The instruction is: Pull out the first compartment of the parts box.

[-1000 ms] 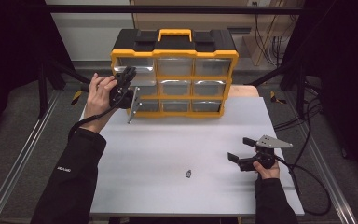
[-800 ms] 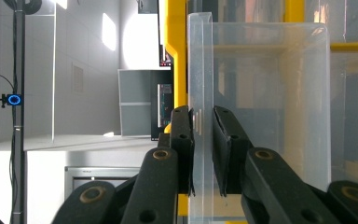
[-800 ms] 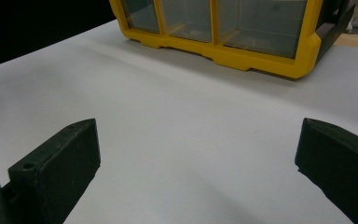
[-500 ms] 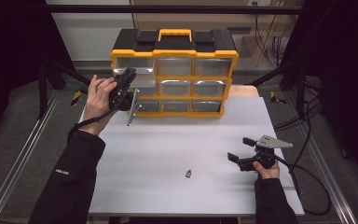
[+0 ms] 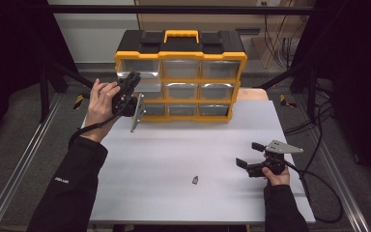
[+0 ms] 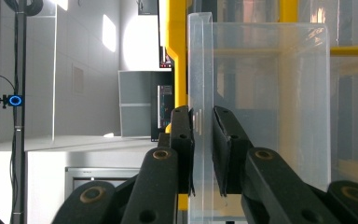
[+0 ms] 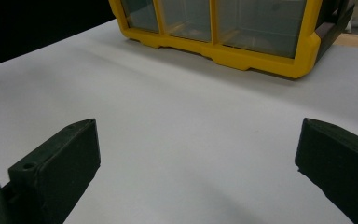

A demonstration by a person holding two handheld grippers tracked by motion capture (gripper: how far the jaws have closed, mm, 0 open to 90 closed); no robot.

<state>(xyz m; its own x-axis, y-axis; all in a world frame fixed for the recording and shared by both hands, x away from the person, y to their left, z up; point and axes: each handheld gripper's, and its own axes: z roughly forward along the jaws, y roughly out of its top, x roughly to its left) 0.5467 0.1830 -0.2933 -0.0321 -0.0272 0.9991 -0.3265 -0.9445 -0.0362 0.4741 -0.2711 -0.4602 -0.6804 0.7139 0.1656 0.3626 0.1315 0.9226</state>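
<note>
A yellow and black drawer cabinet (image 5: 181,48) stands at the back of the white table (image 5: 174,145). Its top-left clear drawer (image 5: 140,75) sticks out a little. My left gripper (image 5: 131,79) is held sideways at that drawer. In the left gripper view its jaws (image 6: 203,114) are shut on the clear front wall of the drawer (image 6: 261,70). My right gripper (image 5: 249,154) rests low at the table's right side, open with nothing between its jaws (image 7: 198,130), facing the cabinet (image 7: 223,51).
A small dark part (image 5: 195,180) lies on the table near the front, left of my right gripper. Cables (image 5: 319,183) trail off the right edge. Dark frame bars stand around the table.
</note>
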